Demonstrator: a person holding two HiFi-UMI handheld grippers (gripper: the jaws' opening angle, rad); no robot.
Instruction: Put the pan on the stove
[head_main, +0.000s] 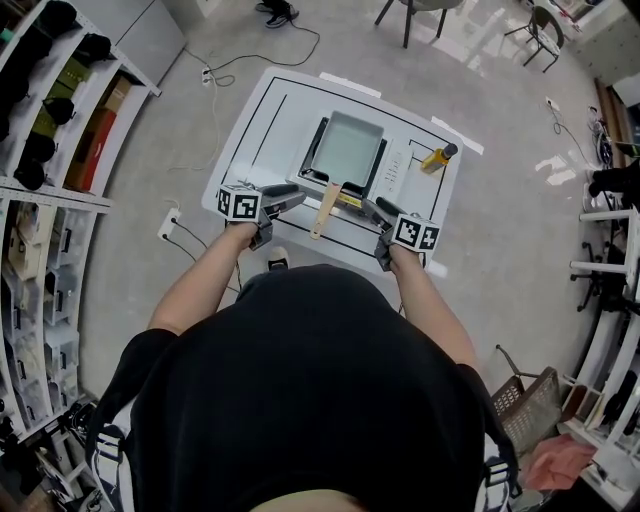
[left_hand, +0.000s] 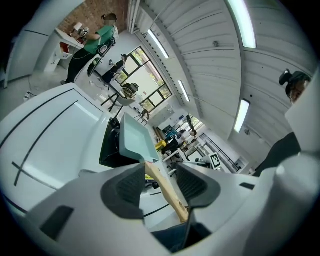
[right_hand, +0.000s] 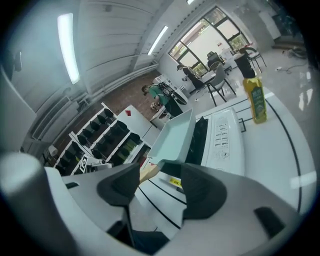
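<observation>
The pan (head_main: 346, 148) in front of me is rectangular, pale grey-green, with low upright walls and a flat floor. It sits on the stove (head_main: 394, 168), covering most of the black cooktop (head_main: 316, 150), of which only a dark border shows round it. Its light wooden handle (head_main: 325, 208) points back toward me, slightly slanted, and sticks out past the stove's front edge. The stove is white, with a button panel to the pan's right, and lies on the white bench (head_main: 250, 130).
</observation>
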